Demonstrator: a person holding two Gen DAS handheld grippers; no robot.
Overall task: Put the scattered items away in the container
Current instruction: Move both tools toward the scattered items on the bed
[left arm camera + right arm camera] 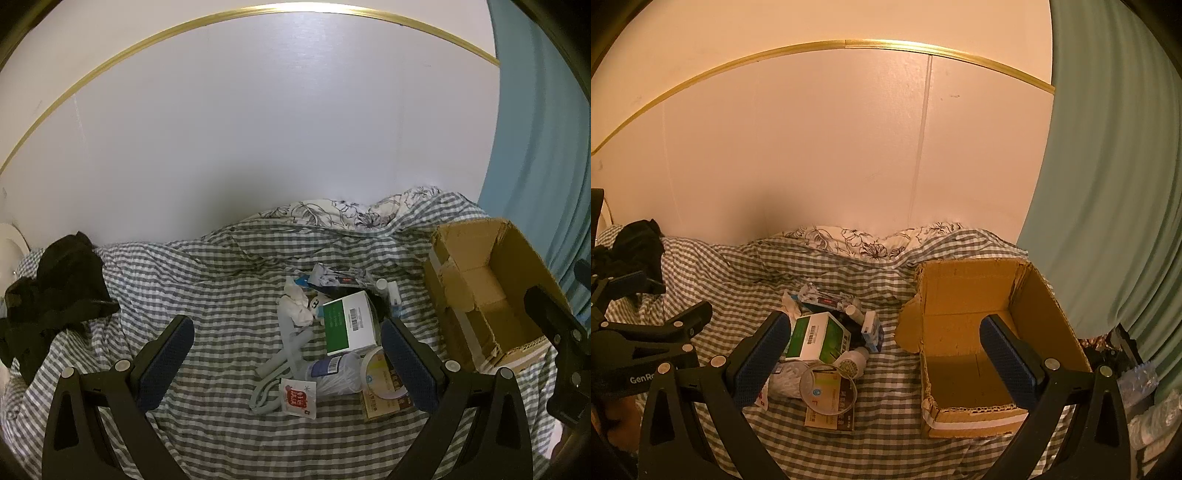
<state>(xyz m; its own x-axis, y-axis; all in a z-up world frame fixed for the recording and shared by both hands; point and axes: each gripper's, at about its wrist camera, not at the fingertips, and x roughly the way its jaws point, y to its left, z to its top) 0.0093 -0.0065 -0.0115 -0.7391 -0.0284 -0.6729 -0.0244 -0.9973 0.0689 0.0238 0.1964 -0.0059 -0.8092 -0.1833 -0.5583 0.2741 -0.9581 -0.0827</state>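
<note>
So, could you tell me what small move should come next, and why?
Probably lower the left gripper onto the green box: both grippers are open and empty, the cardboard box holds nothing visible yet, and that box sits on top of the pile.

A grey-and-white checked duvet (229,266) covers the bed, rumpled into ridges toward the wall. Behind it a white cloth with dark flower prints (857,240) pokes up, maybe a pillow. A black garment (55,280) lies heaped at the far left edge. The pale wall (277,129) carries a gold trim strip (812,48), and a teal curtain (1108,184) hangs on the right.
</note>
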